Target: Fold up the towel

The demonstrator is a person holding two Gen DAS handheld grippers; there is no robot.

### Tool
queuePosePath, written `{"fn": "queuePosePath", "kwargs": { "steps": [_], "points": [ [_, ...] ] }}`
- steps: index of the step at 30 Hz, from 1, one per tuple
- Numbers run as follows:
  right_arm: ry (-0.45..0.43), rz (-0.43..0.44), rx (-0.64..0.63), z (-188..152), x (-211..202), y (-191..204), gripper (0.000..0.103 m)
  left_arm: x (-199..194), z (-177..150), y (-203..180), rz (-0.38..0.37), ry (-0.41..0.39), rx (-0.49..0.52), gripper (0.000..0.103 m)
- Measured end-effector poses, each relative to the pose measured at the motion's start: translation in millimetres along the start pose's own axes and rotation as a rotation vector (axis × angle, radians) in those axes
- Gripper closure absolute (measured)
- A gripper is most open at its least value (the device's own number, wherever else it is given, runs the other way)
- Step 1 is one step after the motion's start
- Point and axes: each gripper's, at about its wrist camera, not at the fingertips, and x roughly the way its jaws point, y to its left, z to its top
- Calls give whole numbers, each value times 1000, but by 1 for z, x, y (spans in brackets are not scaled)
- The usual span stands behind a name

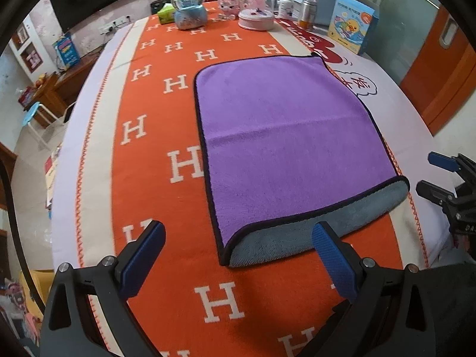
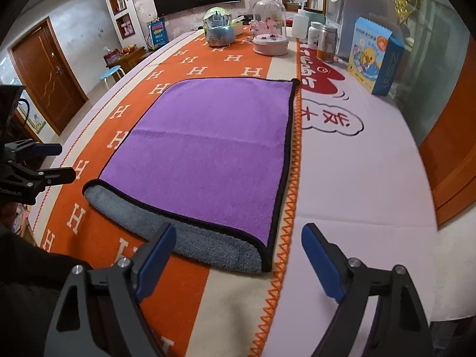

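A purple towel [image 1: 285, 136] with a black hem lies folded once on the orange H-patterned cloth [image 1: 166, 113]; its grey underside shows at the near fold. It also shows in the right wrist view [image 2: 208, 154]. My left gripper [image 1: 238, 244] is open and empty, just above the towel's near left corner. My right gripper [image 2: 238, 247] is open and empty, above the towel's near right corner. The right gripper also shows at the right edge of the left wrist view [image 1: 437, 175], and the left gripper at the left edge of the right wrist view [image 2: 59, 162].
At the far end of the table stand a snow globe [image 1: 190, 7], a pink glass-domed box [image 1: 256, 6], bottles [image 2: 322, 40] and a blue duck carton [image 2: 376, 59]. A pale printed sheet [image 2: 357, 178] covers the table's right side. A blue stool [image 2: 111, 73] stands beyond the left edge.
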Motion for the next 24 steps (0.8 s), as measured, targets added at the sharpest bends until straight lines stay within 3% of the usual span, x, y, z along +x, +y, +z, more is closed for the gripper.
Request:
{"fn": "queuePosePath", "kwargs": {
  "steps": [16,24],
  "points": [
    [16,43,-63,-32,34,-6,41,55,-14,21,-77,76,-50,5],
    [9,68,-78,-31,35,-3,52,69,-20,23,-106,111,-61,15]
  ]
}}
